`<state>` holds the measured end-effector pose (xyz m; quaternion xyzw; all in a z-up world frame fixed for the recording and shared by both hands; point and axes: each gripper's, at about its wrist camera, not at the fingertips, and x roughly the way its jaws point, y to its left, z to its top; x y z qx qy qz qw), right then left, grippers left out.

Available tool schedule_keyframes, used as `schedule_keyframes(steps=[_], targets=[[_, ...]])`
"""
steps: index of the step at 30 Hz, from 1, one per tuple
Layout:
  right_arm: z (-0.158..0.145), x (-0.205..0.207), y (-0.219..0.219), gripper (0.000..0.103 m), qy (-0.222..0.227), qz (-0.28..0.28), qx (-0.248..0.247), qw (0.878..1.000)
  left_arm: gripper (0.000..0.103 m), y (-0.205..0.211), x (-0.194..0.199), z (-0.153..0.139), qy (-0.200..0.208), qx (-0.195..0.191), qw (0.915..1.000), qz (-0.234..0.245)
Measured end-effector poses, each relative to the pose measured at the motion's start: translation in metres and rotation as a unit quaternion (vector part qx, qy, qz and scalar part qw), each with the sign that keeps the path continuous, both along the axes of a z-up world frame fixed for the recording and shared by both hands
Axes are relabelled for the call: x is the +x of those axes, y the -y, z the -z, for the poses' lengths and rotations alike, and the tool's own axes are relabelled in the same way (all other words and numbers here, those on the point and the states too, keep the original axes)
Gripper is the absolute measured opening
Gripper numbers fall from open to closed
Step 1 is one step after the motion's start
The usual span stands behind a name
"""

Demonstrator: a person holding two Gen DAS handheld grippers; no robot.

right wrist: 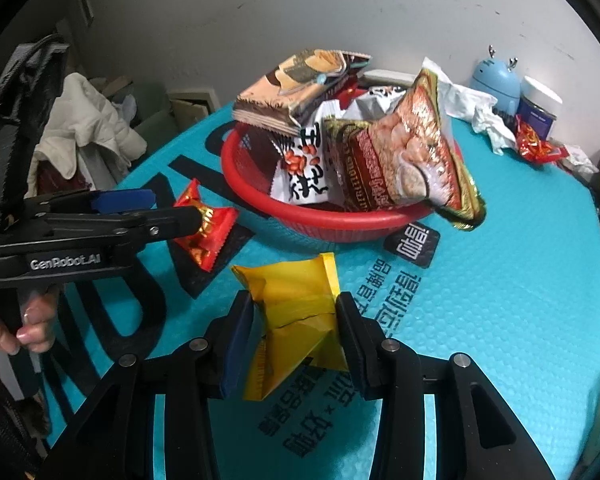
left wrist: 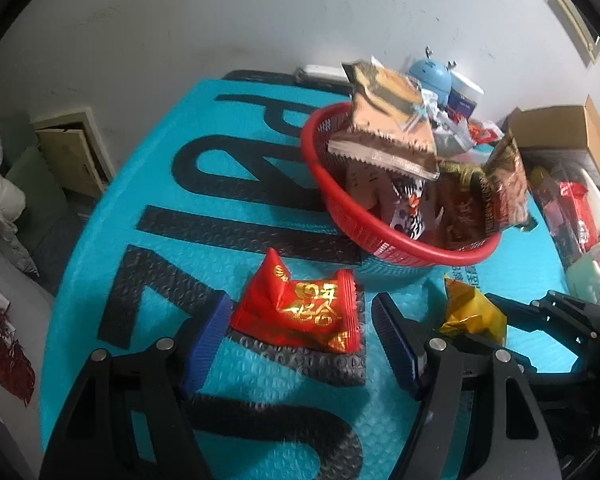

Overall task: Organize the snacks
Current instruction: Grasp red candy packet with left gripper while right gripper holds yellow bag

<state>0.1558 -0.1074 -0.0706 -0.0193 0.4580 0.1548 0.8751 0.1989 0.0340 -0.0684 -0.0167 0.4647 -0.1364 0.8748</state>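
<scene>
A red snack packet [left wrist: 300, 312] with gold print lies on the teal mat between the open fingers of my left gripper [left wrist: 300, 334]; the pads stand apart on both sides of it. It also shows in the right wrist view [right wrist: 206, 226], partly behind the left gripper [right wrist: 140, 210]. My right gripper [right wrist: 296, 336] is shut on a yellow snack packet [right wrist: 296, 308], which also shows in the left wrist view [left wrist: 474, 312]. A red basket [left wrist: 340, 208] [right wrist: 320, 216] just beyond holds several snack bags, piled high.
The teal bubble mat [right wrist: 500, 280] with black lettering covers the table. A blue gadget [right wrist: 496, 80], a jar, crumpled paper and red wrappers [right wrist: 536, 144] sit at the back right. A cardboard box [left wrist: 560, 128] and clutter line the right edge. Clothes lie left of the table.
</scene>
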Motion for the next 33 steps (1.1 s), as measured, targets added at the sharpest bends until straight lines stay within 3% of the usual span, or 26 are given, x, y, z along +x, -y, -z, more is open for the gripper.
schedule_keyframes(steps=[6, 13, 16, 21, 26, 33], targets=[[0.006, 0.0, 0.001, 0.043, 0.001, -0.002, -0.008, 1.0, 0.072, 0.007, 0.012, 0.021, -0.025, 0.018, 0.9995, 0.012], [0.006, -0.003, -0.002, 0.044, 0.01, -0.008, -0.016, 1.0, 0.072, 0.014, 0.008, 0.022, -0.003, 0.036, 0.9992, 0.018], [0.005, -0.002, -0.001, 0.044, 0.01, -0.009, -0.014, 1.0, 0.056, 0.01, 0.002, 0.02, 0.006, 0.017, 0.9996, 0.024], [0.004, -0.001, 0.001, 0.044, 0.008, -0.006, -0.011, 1.0, 0.042, 0.012, -0.002, 0.018, 0.002, 0.017, 0.9993, 0.032], [0.003, -0.001, 0.007, 0.044, 0.005, 0.001, -0.01, 1.0, 0.036, 0.02, -0.01, 0.017, -0.009, 0.011, 0.9988, 0.047], [-0.002, -0.009, 0.018, 0.042, 0.004, 0.015, -0.012, 1.0, 0.035, 0.029, -0.034, 0.014, -0.041, -0.011, 0.9962, 0.076]])
